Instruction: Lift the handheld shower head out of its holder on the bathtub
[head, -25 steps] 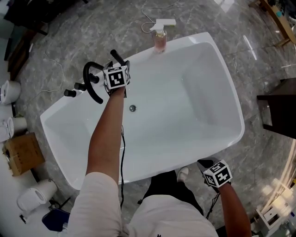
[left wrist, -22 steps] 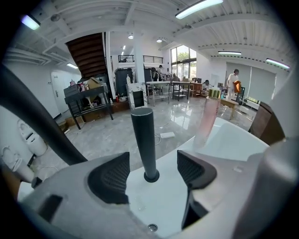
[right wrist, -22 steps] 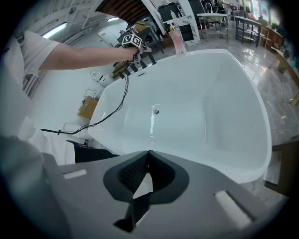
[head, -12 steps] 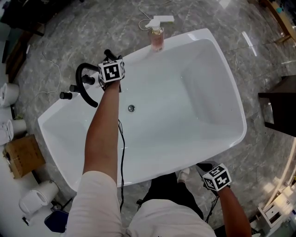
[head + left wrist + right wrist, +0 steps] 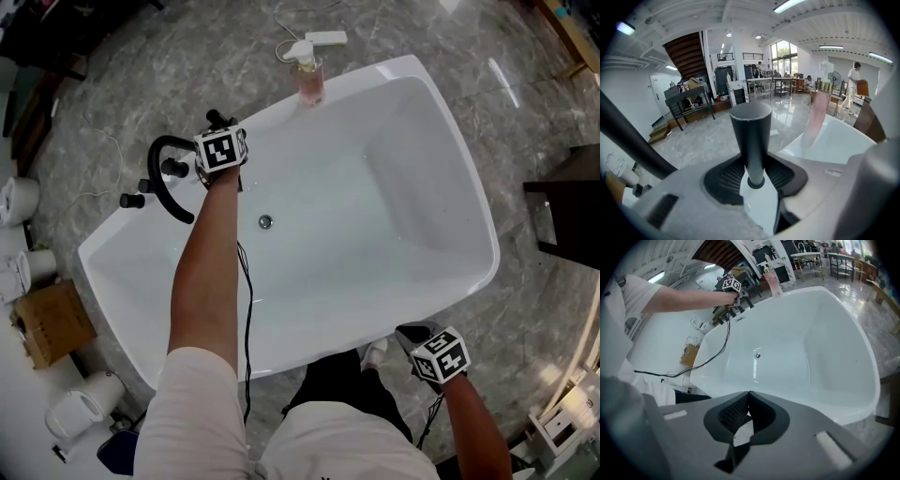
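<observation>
The black handheld shower head (image 5: 751, 136) stands upright in its holder on the white bathtub's (image 5: 394, 67) back-left rim, beside the black curved spout (image 5: 161, 178). My left gripper (image 5: 214, 131) reaches it from above. In the left gripper view its jaws (image 5: 754, 180) are closing with the pads against the handle's lower end. In the head view only the handle's top (image 5: 217, 118) shows past the marker cube. My right gripper (image 5: 417, 337) hangs at the tub's near rim, shut and empty, its pads (image 5: 736, 413) meeting above the tub (image 5: 787, 348).
A pink pump bottle (image 5: 309, 82) stands on the back rim. Black tap knobs (image 5: 131, 200) sit left of the spout. The drain (image 5: 266, 222) is in the tub floor. A cardboard box (image 5: 52, 323) and a dark cabinet (image 5: 567, 206) flank the tub on the marble floor.
The left gripper has slid a little further onto the shower handle, covering more of it. The right gripper has stayed at the near rim.
</observation>
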### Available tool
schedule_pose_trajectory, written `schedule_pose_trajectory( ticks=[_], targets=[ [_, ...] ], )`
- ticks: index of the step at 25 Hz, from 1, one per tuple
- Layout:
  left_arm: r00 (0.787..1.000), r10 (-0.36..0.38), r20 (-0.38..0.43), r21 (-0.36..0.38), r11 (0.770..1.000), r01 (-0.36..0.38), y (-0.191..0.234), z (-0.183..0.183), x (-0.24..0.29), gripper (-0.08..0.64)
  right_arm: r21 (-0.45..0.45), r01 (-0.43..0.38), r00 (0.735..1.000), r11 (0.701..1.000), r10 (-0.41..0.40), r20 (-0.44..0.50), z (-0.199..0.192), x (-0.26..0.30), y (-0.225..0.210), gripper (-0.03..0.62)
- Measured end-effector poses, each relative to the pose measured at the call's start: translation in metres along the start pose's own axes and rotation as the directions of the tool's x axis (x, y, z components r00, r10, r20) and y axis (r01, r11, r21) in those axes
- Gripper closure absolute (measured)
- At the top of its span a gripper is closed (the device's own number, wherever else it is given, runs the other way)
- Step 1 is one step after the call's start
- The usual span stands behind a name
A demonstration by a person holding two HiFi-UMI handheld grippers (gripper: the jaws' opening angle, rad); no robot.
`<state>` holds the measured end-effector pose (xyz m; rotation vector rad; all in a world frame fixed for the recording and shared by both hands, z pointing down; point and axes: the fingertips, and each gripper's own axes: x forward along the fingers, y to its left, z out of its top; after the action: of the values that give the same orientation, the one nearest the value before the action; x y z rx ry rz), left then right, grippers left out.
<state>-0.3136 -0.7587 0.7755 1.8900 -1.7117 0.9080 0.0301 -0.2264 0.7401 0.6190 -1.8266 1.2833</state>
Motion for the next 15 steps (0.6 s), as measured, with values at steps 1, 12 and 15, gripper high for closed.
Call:
schedule_pose_trajectory(
  ticks=[1,12,15],
  targets=[
    [1.000,0.003,0.004,0.003,1.000,-0.003,-0.001,-0.001,-0.003,0.419,0.021,-0.016,1.000,1.000,0.015,0.020,0.001,-0.002,0.002,0.578],
    [0.997,-0.001,0.076,0.024,1.000,-0.001,-0.013,0.024,-0.040,0.422,0.040,-0.027,0.997,0.999,0.023,0.078,-0.013,-0.011,0.016,0.578],
    [0.996,-0.005,0.092,0.034,0.999,0.002,-0.015,0.032,-0.057,0.422,0.031,-0.025,0.996,0.999,0.022,0.092,-0.018,-0.017,0.021,0.578]
  ],
)
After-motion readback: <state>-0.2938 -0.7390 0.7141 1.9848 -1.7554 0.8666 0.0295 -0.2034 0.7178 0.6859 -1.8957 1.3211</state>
